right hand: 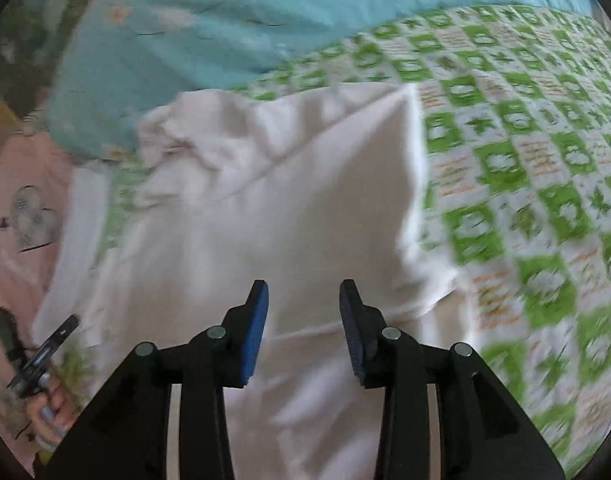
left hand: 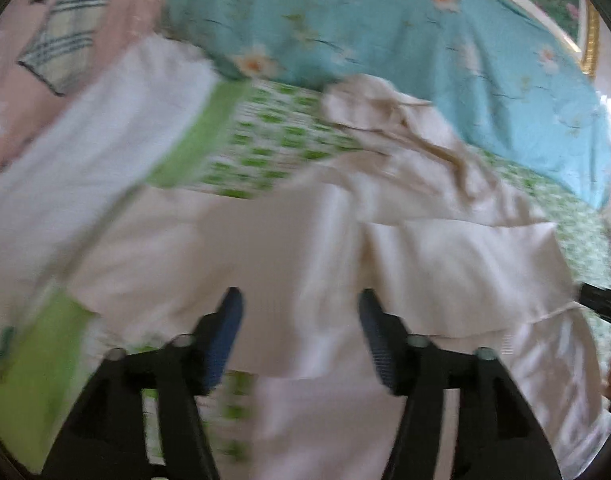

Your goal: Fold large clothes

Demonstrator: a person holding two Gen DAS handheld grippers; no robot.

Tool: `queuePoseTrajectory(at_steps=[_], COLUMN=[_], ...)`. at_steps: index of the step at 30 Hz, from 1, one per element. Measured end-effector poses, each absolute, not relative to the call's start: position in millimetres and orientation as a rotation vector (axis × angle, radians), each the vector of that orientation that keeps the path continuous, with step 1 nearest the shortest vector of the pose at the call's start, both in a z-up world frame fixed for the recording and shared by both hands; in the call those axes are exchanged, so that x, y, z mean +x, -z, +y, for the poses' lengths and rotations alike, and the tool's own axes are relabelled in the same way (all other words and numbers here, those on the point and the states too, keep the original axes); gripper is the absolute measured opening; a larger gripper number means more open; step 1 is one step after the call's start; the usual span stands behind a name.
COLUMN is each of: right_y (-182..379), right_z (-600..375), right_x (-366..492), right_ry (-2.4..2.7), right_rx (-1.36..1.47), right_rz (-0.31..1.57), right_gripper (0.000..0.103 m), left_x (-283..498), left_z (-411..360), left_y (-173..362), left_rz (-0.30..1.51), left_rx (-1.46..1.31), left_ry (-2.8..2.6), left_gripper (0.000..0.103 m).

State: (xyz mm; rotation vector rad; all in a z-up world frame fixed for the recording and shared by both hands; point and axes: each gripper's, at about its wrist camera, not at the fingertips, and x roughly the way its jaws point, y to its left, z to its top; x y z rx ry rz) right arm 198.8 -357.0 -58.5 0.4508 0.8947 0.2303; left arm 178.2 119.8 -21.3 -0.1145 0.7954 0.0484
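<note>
Here the white garment lies crumpled on the green-checked bed near the blue quilt, soft, light and floppy I think, so the left gripper and right gripper, jaws spread and empty, should pinch its hem corners.

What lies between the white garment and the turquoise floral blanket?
In the right wrist view, a strip of green checked bedsheet separates the white garment from the turquoise floral blanket.
</note>
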Motion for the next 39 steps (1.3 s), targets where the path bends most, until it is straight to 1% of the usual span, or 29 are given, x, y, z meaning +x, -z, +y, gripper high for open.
queuePoseTrajectory(at_steps=[4,6,9,11,12,13,14,15,21,24,29,32,34,39], right_y=[59.3,63.4,71.2,76.7,76.9,76.4,74.4,72.8,59.0,56.0,54.7,53.6,55.2,58.8], right_z=[-327.8,-315.3,-306.4,-292.1,-289.2,-287.3,-286.0,-285.2,-283.8,-287.1,-298.8,-308.9,-317.6,-333.6], right_x=[177.0,167.8,159.3,164.6,165.9,164.2,162.0,161.9,156.6,153.8,150.5,147.9,147.6,148.2], right_ry=[-0.318,-0.349,-0.375,-0.376,-0.375,-0.377,-0.378,-0.379,-0.403,-0.399,-0.376,-0.363,-0.350,-0.329], right_rx=[0.454,0.459,0.480,0.482,0.480,0.477,0.473,0.470,0.482,0.492,0.520,0.535,0.548,0.575], right_rz=[0.923,0.947,0.975,0.993,0.998,1.000,0.996,0.991,0.943,0.930,0.913,0.898,0.896,0.888], right_gripper=[0.043,0.043,0.044,0.044,0.044,0.044,0.044,0.044,0.044,0.044,0.044,0.044,0.044,0.044], left_x=[192.6,201.5,213.7,215.9,215.1,215.2,215.0,214.6,196.8,188.5,195.2,209.8,219.6,241.7], left_z=[156.6,168.1,181.0,192.0,194.6,196.8,198.9,201.5,185.8,151.3,67.5,12.3,-24.0,-77.7], left_y=[36.5,50.6,76.5,87.4,85.7,84.6,82.8,80.6,49.3,25.5,-6.8,-8.1,0.4,28.2], left_rz=[0.880,0.934,1.012,1.011,0.995,0.993,0.994,0.992,0.941,0.890,0.837,0.851,0.872,0.914], left_rx=[-0.067,-0.068,-0.020,-0.031,-0.038,-0.041,-0.053,-0.077,-0.263,-0.325,-0.377,-0.356,-0.342,-0.340], left_ry=[-0.147,-0.143,-0.198,-0.217,-0.219,-0.221,-0.214,-0.201,-0.061,0.074,0.333,0.437,0.485,0.533], left_gripper=[0.066,0.069,0.069,0.065,0.054,0.034,0.024,0.004,0.002,0.002,0.002,0.002,0.002,0.002])
